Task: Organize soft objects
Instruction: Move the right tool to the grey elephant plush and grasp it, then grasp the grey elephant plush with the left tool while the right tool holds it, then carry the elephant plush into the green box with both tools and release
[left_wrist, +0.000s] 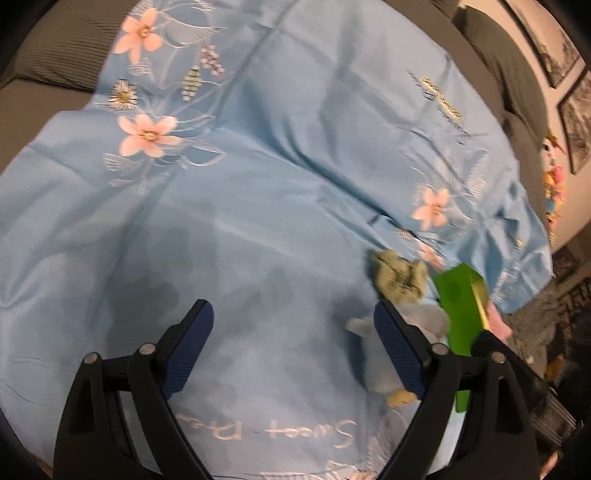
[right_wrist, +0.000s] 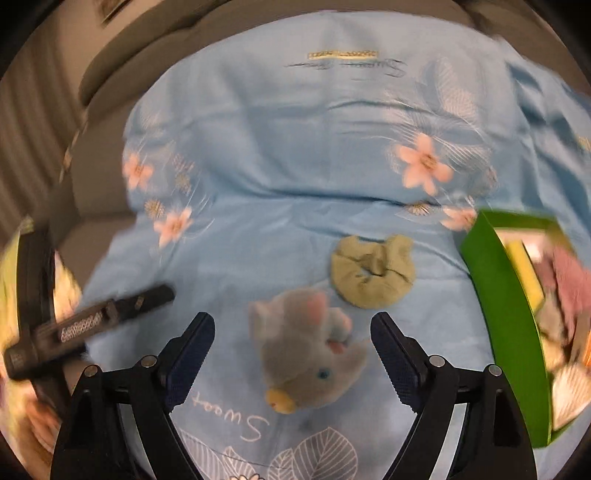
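Note:
A grey plush toy (right_wrist: 310, 350) with pink ears and a yellow beak lies on the blue floral bedspread (right_wrist: 288, 147), between the open fingers of my right gripper (right_wrist: 293, 343). An olive green scrunchie (right_wrist: 371, 271) lies just beyond it. A green box (right_wrist: 506, 325) holding several soft items stands at the right. My left gripper (left_wrist: 293, 332) is open and empty over bare bedspread (left_wrist: 258, 184); the plush (left_wrist: 373, 354), scrunchie (left_wrist: 400, 277) and green box (left_wrist: 461, 306) sit by its right finger.
The left gripper's body (right_wrist: 88, 321) shows at the left of the right wrist view. Grey pillows (left_wrist: 55, 44) lie at the bed's head. Framed pictures (left_wrist: 554, 48) hang on the wall, with colourful toys (left_wrist: 552, 177) below them.

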